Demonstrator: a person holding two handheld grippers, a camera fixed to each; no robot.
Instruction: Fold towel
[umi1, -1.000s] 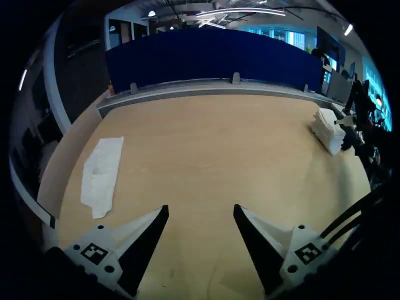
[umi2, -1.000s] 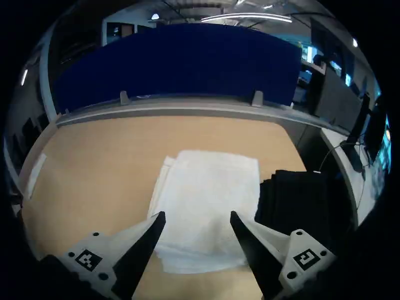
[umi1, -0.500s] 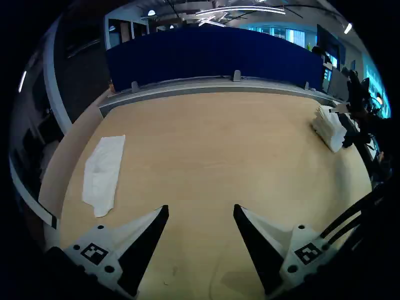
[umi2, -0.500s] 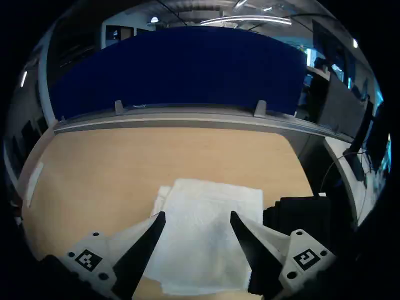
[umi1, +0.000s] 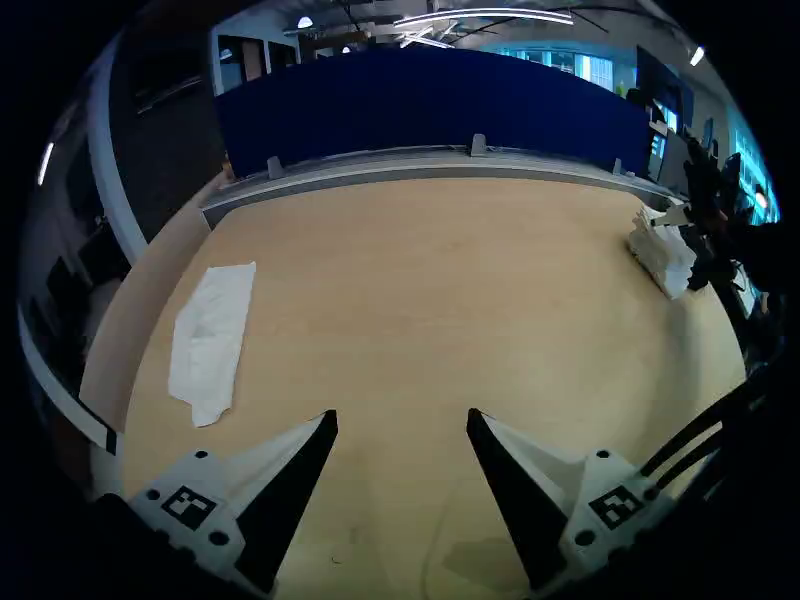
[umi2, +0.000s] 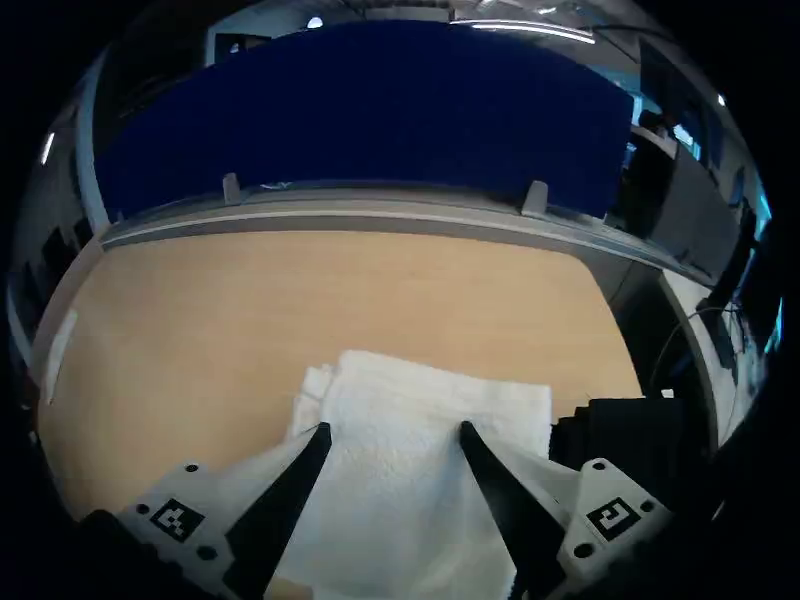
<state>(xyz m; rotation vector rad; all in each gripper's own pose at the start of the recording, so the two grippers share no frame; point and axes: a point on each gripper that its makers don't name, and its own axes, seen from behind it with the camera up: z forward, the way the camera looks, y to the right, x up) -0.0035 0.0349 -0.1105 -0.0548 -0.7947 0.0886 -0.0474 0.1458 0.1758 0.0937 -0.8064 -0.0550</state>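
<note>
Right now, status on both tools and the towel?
Left tool open over table, loose towel at left of its view. Right tool open, low over white towel stack, nothing gripped. Black stack beside it, not blocking.

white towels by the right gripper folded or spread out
Folded: the white towels lie as a compact stack, layered edges showing at its left side; the right gripper is over it, jaws apart.

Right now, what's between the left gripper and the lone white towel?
Nothing but bare wooden tabletop, per the left gripper view, between the left gripper and the lone white towel.
</note>
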